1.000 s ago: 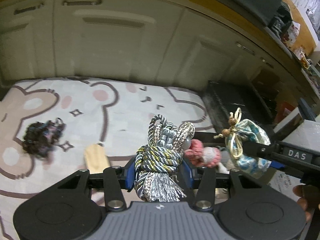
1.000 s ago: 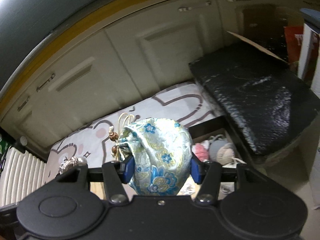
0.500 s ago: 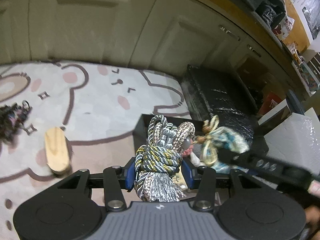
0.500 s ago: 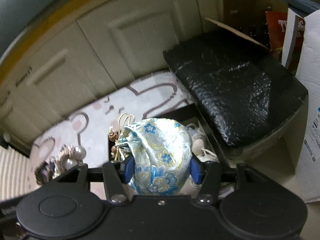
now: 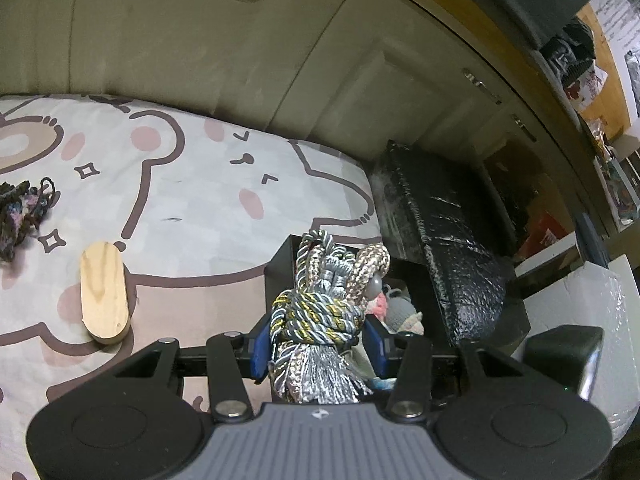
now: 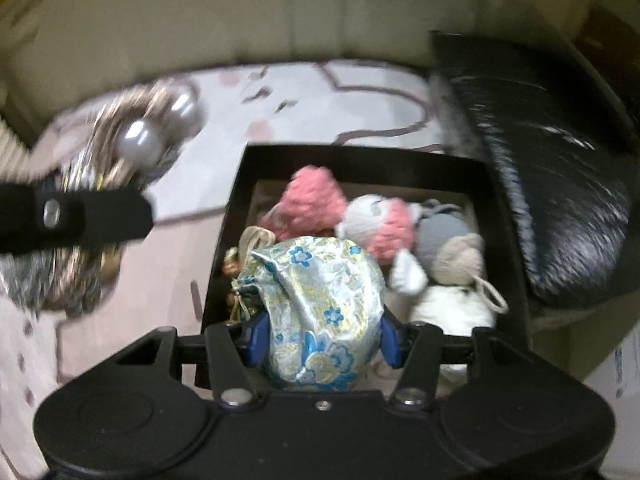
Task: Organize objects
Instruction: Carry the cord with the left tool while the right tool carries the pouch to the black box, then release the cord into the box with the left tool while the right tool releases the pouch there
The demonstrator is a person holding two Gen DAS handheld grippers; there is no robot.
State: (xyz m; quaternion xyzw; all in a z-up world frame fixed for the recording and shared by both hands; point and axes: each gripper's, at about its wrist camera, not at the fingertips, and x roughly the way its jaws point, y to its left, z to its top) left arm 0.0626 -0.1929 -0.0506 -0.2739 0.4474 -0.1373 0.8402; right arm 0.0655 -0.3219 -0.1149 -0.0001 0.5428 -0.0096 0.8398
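My left gripper (image 5: 318, 346) is shut on a silver and gold rope tassel bundle (image 5: 320, 312), held just left of an open black box (image 5: 280, 268). My right gripper (image 6: 320, 338) is shut on a blue floral brocade pouch (image 6: 320, 308) and holds it over the black box (image 6: 236, 196). The box holds pink, white and grey yarn toys (image 6: 380, 228). The left gripper with the tassel also shows blurred at the left of the right wrist view (image 6: 80, 216).
The box sits on a bear-print bedsheet (image 5: 192, 208). A wooden oval block (image 5: 104, 290) and a dark yarn tangle (image 5: 20, 212) lie on the sheet at left. A black wrapped block (image 5: 448, 248) stands right of the box. Beige cabinets (image 5: 240, 60) stand behind.
My right gripper has moved down with the pouch, over the box. My left gripper has shifted right toward the box, still holding the tassel.
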